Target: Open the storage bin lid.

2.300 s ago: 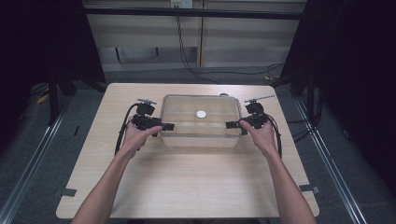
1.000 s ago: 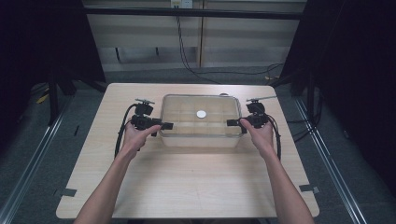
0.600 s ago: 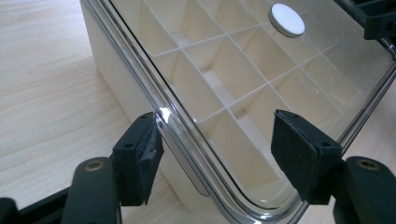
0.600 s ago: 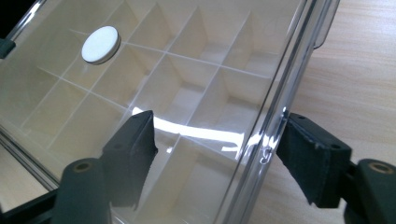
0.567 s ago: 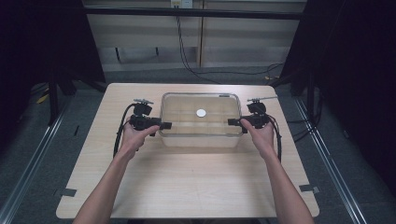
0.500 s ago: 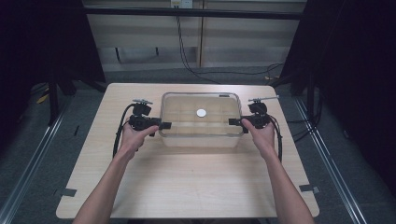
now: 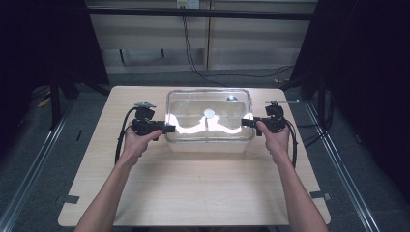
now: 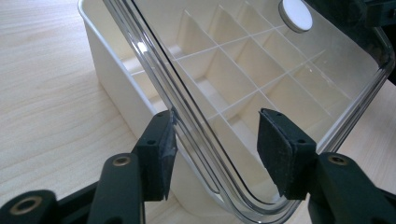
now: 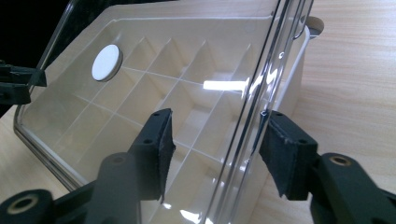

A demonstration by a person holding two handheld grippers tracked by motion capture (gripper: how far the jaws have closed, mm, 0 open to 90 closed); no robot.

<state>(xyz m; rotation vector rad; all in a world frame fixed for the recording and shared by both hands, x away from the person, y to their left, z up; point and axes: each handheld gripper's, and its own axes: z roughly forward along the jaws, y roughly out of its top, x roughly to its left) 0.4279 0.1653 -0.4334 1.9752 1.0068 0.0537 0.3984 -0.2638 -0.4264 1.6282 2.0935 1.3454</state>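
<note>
— Status: where is the lid sitting right now?

— I'm seeing the clear lid (image 7: 209, 116) lying over the white divided box (image 8: 109, 88) at the far middle of the surface (image 7: 193, 188). I'm holding the left claw (image 7: 167, 129) at the lid's left edge and the right claw (image 7: 244, 122) at its right edge.

— Are you gripping it yet?

— No. Both claws are standing released, with the lid's rim running between the pads (image 8: 278, 151) of each, untouched on at least one side.

— So what's left?

— I'm judging the approach as done. Clamping both edges is remaining, and whatever lifting or seating of the lid follows. The compartments are looking empty.
</note>
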